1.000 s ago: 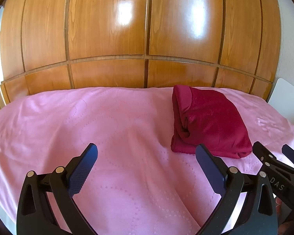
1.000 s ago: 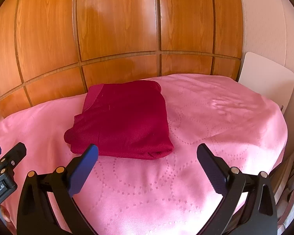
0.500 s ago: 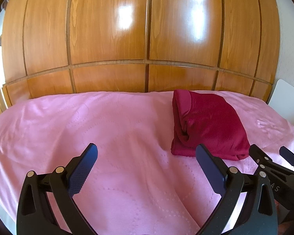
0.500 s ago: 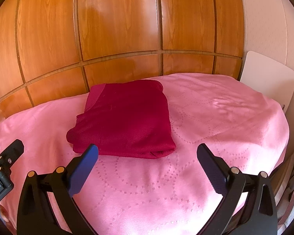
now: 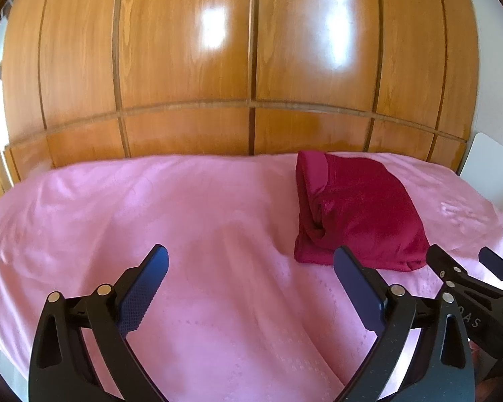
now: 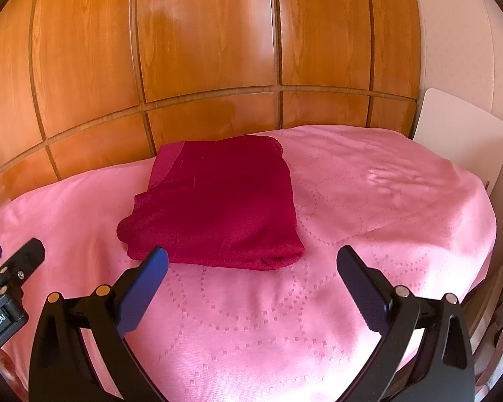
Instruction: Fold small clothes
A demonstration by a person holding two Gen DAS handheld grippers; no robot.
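A dark red garment (image 5: 358, 211) lies folded into a compact rectangle on the pink cloth (image 5: 151, 207), right of centre in the left wrist view. It also shows in the right wrist view (image 6: 218, 201), at centre left. My left gripper (image 5: 251, 261) is open and empty, hovering nearer than the garment and to its left. My right gripper (image 6: 251, 263) is open and empty, just short of the garment's near edge. The right gripper's fingers (image 5: 446, 264) show at the left view's right edge.
A glossy wooden panelled wardrobe (image 5: 251, 50) rises right behind the pink-covered surface. A white board (image 6: 459, 134) stands at the right end. The cloth's right edge (image 6: 483, 251) drops off beside furniture. The left gripper's body (image 6: 6, 278) shows at the right view's left edge.
Both grippers have drawn back and risen slightly, so the garment sits a little farther away in both views. The garment itself has not moved. Both stay open.
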